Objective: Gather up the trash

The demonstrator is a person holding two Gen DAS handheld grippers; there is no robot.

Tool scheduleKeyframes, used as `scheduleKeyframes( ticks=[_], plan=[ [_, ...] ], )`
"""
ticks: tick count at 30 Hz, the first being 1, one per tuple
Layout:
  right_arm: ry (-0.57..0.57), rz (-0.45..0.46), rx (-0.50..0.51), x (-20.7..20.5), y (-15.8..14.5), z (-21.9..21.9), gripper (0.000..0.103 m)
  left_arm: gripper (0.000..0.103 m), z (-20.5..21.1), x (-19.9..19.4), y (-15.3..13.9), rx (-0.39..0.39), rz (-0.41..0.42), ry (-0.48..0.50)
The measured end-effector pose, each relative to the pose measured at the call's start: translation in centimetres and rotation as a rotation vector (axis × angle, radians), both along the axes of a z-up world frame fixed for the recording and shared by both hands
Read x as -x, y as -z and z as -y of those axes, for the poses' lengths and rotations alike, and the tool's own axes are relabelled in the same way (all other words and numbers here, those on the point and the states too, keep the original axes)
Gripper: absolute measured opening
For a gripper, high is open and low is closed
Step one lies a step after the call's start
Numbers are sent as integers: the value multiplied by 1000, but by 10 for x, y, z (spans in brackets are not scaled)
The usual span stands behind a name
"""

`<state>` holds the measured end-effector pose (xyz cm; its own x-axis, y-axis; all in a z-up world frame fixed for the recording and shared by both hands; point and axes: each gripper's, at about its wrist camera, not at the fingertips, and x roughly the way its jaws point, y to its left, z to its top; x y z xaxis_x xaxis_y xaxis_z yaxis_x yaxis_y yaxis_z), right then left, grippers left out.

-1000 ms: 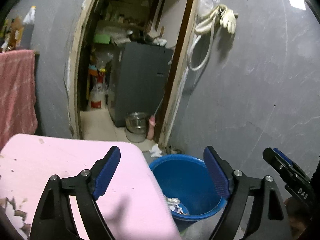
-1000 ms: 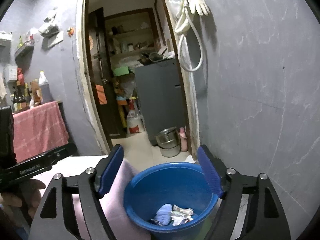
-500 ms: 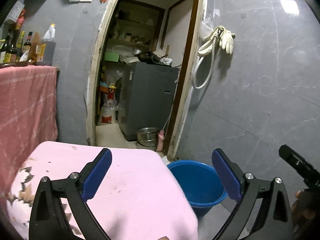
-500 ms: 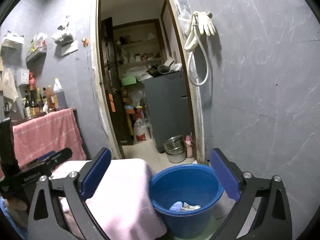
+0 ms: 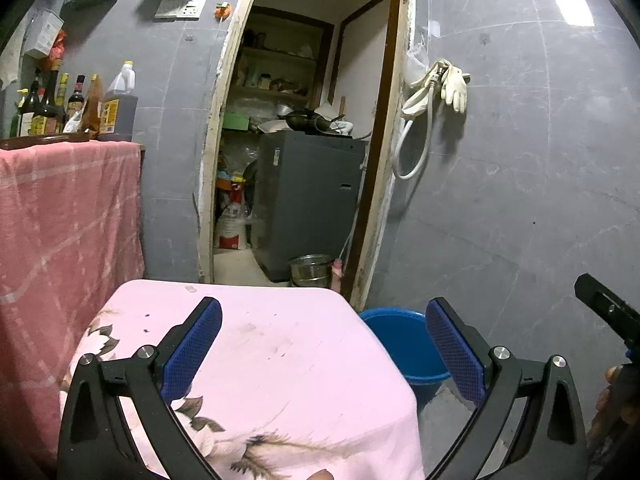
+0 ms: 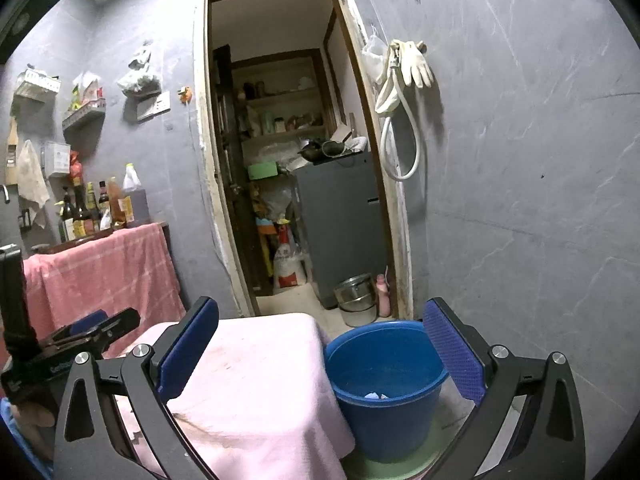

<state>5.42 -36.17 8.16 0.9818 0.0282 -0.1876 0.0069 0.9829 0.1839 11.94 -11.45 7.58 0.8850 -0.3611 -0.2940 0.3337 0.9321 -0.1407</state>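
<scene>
Both tools released, left tool point(image 5: 322, 354), right tool point(image 6: 320, 354), blue bucket point(image 6: 384, 384) upright, mouth up, trash point(image 6: 374, 395) inside.

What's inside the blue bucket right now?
In the right wrist view, the blue bucket holds a few crumpled scraps, pale blue and white, at its bottom. Its near wall hides most of the floor inside, so anything more there cannot be seen.

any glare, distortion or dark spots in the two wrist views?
Left wrist: bright glare patch on the grey tiled wall; fisheye bows the wooden door frame. Right wrist: the round blue plastic bucket stays sharp, but the trash inside sits in shadow; corners vignetted black.
</scene>
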Motion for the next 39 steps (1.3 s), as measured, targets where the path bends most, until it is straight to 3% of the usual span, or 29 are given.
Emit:
scheduleKeyframes(
  ticks=[14, 22, 29, 39],
  plan=[
    [52, -11, 67, 47, 15, -29, 103, 100, -20, 53, 21, -36, 27, -8],
    [34, -63, 91, 62, 31, -49, 103, 100, -30, 79, 43, -45, 23, -16],
    [45, -92, 112, 72, 43, -57, 103, 100, -38, 90, 59, -87, 40, -56],
    [76, -106, 143, 72, 67, -56, 103, 100, -45, 90, 74, -97, 4, -71]
  ],
)
